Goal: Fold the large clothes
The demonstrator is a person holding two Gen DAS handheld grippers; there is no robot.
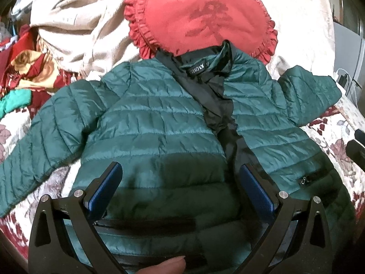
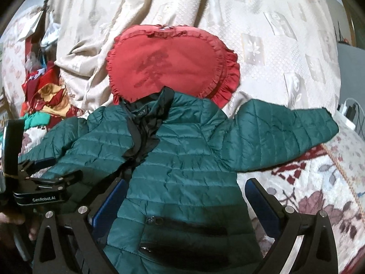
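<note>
A dark green quilted puffer jacket lies front-up and spread flat on a bed covered with a cream floral bedspread. Its collar rests against a red heart-shaped ruffled cushion, both sleeves are flung out to the sides, and the front is partly open along the black zip placket.

The left gripper hangs over the lower front of the jacket, jaws spread wide with nothing between them; a fingertip shows at the bottom edge of that view. The right gripper hovers over the jacket's other lower side, near the zipped pocket, its jaws equally wide and empty — one blue pad sits over the fabric, the other over bare bedspread beside the hem.

The step in hand looks like the first fold, not yet begun. To do it well, each gripper should probably take a sleeve near the cuff or the side seam, pinching only the top layers, and carry it across the chest in a low arc. The shell looks slippery and puffy — a shallow bite may slide off, so the jaws should close on a full ridge of quilting.
</note>
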